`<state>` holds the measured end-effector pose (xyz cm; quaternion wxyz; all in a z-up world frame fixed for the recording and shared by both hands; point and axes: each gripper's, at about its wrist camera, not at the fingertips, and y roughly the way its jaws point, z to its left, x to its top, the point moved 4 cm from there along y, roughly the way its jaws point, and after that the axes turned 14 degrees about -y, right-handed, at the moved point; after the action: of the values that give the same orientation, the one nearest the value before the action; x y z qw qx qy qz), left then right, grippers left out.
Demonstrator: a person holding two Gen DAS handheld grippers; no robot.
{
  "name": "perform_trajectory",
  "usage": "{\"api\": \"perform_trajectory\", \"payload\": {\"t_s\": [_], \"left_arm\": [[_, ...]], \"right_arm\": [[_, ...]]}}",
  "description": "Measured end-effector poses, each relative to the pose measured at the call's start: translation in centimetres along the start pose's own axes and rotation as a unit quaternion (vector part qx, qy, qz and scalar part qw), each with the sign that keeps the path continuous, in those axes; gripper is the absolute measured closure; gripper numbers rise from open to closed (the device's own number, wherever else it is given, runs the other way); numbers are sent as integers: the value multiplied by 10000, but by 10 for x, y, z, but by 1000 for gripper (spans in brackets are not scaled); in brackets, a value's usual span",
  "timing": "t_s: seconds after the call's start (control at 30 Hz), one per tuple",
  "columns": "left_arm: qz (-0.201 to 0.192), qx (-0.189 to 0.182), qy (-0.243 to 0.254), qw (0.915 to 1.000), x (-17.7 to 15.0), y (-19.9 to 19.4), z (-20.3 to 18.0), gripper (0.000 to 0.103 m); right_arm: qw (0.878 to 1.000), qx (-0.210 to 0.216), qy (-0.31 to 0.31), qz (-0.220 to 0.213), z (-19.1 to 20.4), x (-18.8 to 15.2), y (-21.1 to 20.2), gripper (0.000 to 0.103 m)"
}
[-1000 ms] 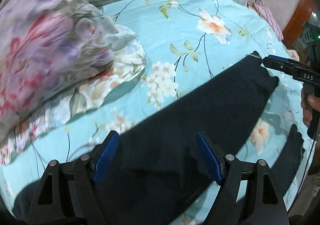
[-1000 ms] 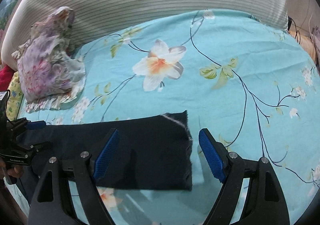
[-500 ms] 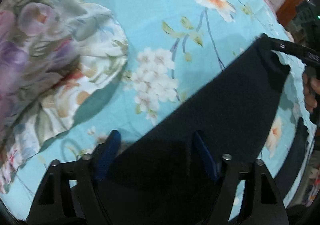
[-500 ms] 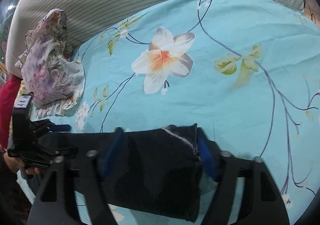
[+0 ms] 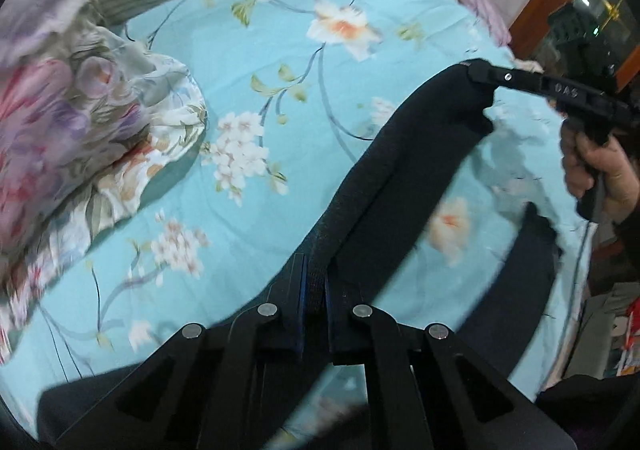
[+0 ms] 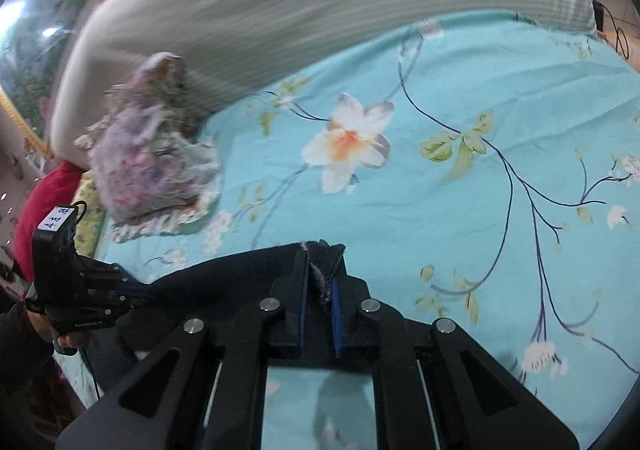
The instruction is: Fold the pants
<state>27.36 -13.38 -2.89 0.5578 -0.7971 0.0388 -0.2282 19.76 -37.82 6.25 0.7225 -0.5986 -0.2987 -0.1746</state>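
**Both grippers clamped on the dark pants above the bed**

Left gripper (image 5: 316, 282) pinches a fold of the dark pants (image 5: 404, 169); right gripper (image 6: 319, 290) grips the frayed hem end (image 6: 322, 250). The pants hang stretched between them over the floral turquoise bedsheet (image 6: 460, 209). Only the left view shows the second leg (image 5: 524, 278) trailing, and "DAS" on the right tool. Only the right view shows a blue-lettered label (image 6: 59, 221), unreadable. Farther off: floral pillow (image 5: 72, 121), striped headboard cushion (image 6: 320, 9).
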Motion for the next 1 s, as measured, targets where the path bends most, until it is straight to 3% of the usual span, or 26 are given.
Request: {"api": "perform_trajectory", "payload": {"t_s": [0.2, 0.3, 0.63, 1.0], "left_arm": [[-117, -262, -397, 9988, -45, -32, -9, 97], [-137, -356, -533, 9978, -61, -47, -16, 97], [-73, -422, -509, 9978, -113, -56, -40, 97], [28, -533, -265, 9982, -149, -57, -52, 97]], "right_arm": [[9994, 231, -111, -222, 10, -25, -37, 93], [9992, 324, -210, -131, 18, -43, -50, 93], [9975, 379, -584, 157, 33, -94, -87, 93], [9936, 332, -951, 509, 53, -136, -106, 93]]}}
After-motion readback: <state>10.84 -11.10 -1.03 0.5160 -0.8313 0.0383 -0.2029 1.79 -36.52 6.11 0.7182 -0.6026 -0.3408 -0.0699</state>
